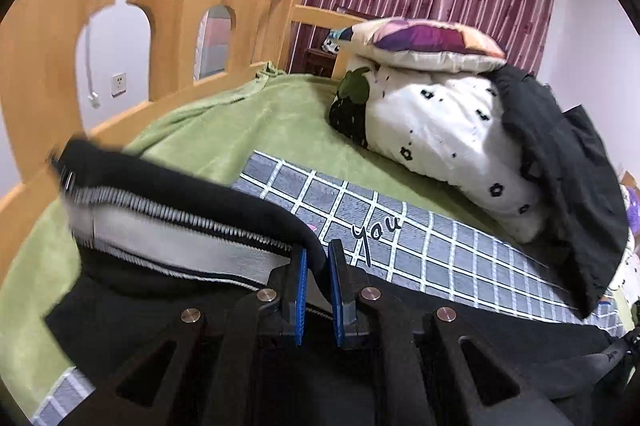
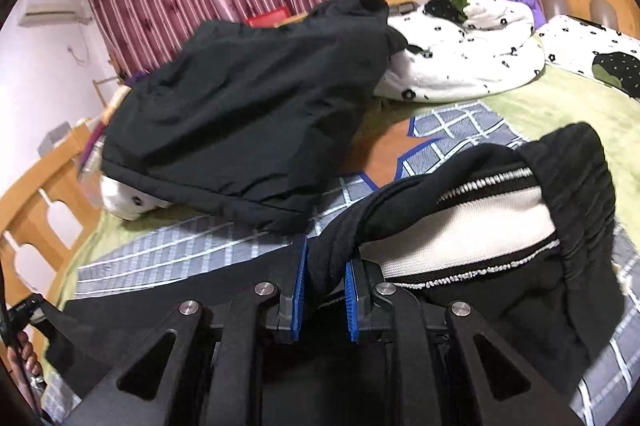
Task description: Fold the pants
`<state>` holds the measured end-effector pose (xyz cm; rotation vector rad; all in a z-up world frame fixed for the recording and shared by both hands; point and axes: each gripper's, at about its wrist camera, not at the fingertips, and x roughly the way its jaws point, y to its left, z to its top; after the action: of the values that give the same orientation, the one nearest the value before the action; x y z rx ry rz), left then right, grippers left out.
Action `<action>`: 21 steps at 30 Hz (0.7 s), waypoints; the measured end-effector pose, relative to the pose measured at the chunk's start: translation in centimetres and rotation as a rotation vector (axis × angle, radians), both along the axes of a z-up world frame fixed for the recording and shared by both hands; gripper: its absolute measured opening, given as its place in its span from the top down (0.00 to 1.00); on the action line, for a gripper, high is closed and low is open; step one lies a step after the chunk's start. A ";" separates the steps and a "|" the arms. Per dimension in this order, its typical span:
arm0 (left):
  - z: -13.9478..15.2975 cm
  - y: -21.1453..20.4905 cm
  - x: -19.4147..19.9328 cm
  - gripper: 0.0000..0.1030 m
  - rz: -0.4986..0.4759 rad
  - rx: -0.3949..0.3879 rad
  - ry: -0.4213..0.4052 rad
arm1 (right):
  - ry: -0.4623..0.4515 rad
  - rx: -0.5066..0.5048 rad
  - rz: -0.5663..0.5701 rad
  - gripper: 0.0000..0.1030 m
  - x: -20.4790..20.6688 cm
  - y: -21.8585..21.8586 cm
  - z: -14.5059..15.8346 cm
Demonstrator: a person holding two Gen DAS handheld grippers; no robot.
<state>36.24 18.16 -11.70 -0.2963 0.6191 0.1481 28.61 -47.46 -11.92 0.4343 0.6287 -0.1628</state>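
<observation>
The black pants (image 1: pixel 168 290) have a white side stripe with zigzag trim and lie over a grey checked mat (image 1: pixel 360 210) on the bed. My left gripper (image 1: pixel 318 258) is shut on a black fold of the pants, lifted above the mat. The pants also show in the right wrist view (image 2: pixel 500 226), with the ribbed end hanging to the right. My right gripper (image 2: pixel 326 258) is shut on a thick bunch of the black fabric.
A black jacket (image 2: pixel 248 114) lies over a white flowered quilt (image 1: pixel 440 130) at the back. A pillow (image 1: pixel 424 42) sits on top of the quilt. A wooden bed rail (image 1: pixel 152 26) runs along the left. The green blanket (image 1: pixel 248 130) covers the bed.
</observation>
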 end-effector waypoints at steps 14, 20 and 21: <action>0.4 -1.8 -6.8 0.23 -0.089 0.117 0.058 | 0.151 0.039 0.092 0.48 -4.0 2.7 -1.6; -2.1 0.6 -14.9 0.22 -0.135 -0.031 0.166 | 0.198 -0.022 0.132 0.40 -11.9 4.1 -2.2; -3.2 1.2 -15.7 0.22 -0.130 -0.068 0.200 | 0.203 -0.011 0.122 0.39 -13.1 3.9 -2.6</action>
<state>20.51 19.40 -14.86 -0.3077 0.8402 0.0312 15.53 -43.59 -14.50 0.3698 0.8513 -0.0944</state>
